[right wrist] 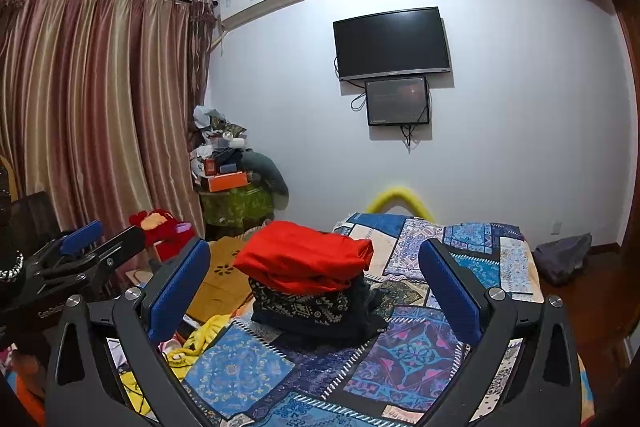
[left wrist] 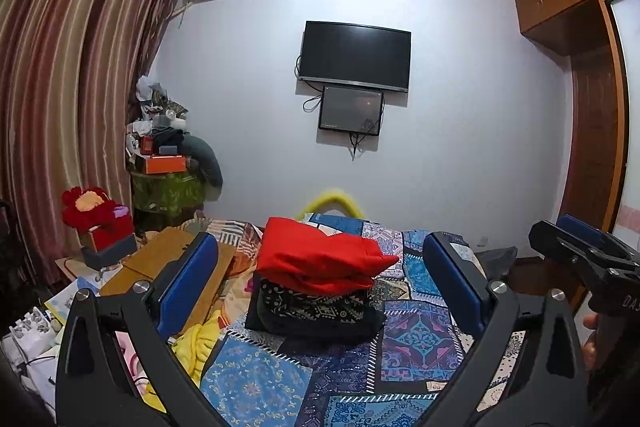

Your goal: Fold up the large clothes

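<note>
Both tongs held open over the bed, folded clothes stacked ahead of them.

The left gripper (left wrist: 320, 291) has its blue pads spread wide apart with nothing between them, and the right gripper (right wrist: 316, 293) is the same, spread and empty. Straight ahead of both, framed between their fingers but clear of them, a folded red garment (left wrist: 320, 259) lies on top of a folded black patterned garment (left wrist: 316, 311), the pile resting on the blue patchwork bedspread (left wrist: 256, 383) that runs beneath the tongs. To the left of the left gripper a yellow cloth (left wrist: 198, 343) lies crumpled at the bed's edge. Far beyond the pile, a dark television (left wrist: 355, 55) hangs on the wall.
</note>
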A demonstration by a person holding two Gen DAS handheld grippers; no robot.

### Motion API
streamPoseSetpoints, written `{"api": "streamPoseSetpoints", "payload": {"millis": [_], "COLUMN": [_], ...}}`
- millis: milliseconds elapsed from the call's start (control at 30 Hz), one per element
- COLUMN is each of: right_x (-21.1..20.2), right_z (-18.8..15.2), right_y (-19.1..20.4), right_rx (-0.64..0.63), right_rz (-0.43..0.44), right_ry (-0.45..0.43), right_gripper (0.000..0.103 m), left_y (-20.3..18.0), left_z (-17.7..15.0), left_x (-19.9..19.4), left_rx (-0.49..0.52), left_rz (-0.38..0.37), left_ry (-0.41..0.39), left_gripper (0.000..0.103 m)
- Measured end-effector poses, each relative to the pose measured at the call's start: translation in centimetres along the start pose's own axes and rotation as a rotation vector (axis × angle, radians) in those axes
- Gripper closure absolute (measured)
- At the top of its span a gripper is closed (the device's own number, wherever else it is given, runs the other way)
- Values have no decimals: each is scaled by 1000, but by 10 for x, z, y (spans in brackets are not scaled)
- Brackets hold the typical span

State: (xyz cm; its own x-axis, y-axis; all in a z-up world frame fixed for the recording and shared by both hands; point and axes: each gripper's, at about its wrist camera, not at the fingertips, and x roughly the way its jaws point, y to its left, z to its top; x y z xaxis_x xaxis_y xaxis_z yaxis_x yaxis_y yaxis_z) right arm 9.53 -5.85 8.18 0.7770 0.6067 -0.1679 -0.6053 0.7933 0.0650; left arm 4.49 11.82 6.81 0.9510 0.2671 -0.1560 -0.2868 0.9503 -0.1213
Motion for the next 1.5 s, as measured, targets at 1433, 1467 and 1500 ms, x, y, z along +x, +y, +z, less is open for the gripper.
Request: {"api": "streamPoseSetpoints", "payload": {"millis": [1433,1467,1500], "right_x": [5,5,5], "right_z": [0,0,0], "right_y": [0,0,0], "right_rx": [25,25,23], "right_rz": [-13,-13,-14], "right_ry": [9,10,11], "right_gripper": [0,0,0], "left_y": [-10,-9,-9], "left_z": [-5,-5,-5], "left_x": [10,10,10], "left_rx": [18,18,17], "left_rz": [-70,-70,-68], "left_ry": [38,39,39], "left_gripper": [1,1,1]}}
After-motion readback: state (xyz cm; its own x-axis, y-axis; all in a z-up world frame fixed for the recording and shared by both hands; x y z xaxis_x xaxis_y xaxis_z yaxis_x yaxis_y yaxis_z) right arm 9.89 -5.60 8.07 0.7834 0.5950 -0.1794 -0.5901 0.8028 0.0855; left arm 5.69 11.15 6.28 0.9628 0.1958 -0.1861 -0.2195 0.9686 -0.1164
